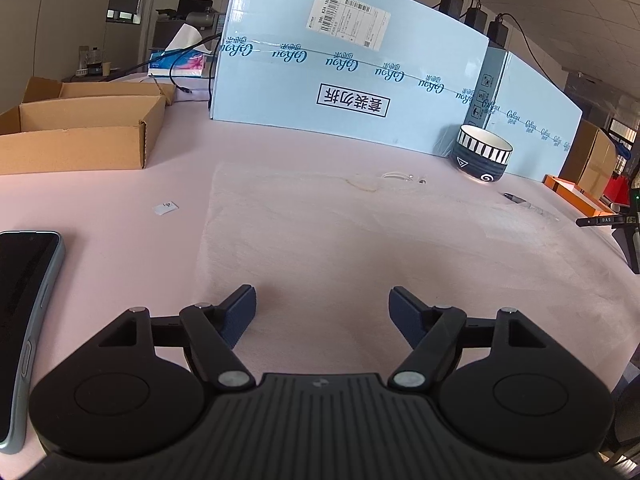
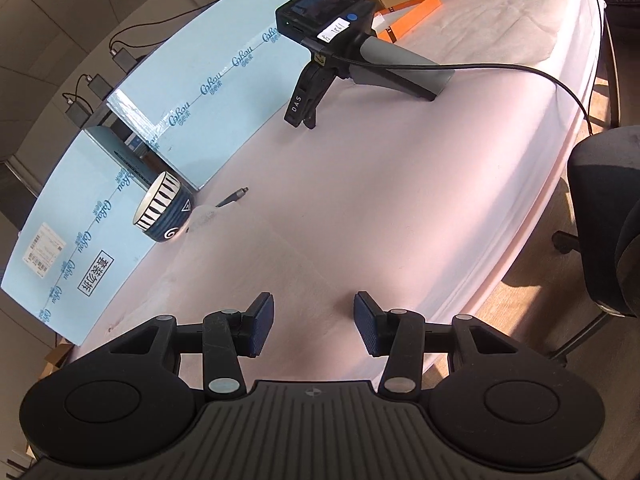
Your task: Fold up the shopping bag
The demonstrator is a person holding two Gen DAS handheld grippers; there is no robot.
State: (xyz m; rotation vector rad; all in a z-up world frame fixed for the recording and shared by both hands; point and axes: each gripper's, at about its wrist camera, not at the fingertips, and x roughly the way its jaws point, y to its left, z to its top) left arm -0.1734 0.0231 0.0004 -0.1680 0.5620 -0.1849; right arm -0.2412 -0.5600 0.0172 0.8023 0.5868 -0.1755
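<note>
The shopping bag is pale, thin and nearly the colour of the pink table cover; it lies flat and spread out in the left wrist view, with its white handles at the far edge. My left gripper hangs open over the bag's near edge with nothing between its blue pads. In the right wrist view the bag shows as a faint textured sheet ahead and to the left. My right gripper is open and empty over what looks like the bag's near right corner.
A phone lies at the near left and an open cardboard box at the far left. Light blue cartons wall the back. A striped bowl, a pen and a spare gripper device sit on the table; a chair stands at the right.
</note>
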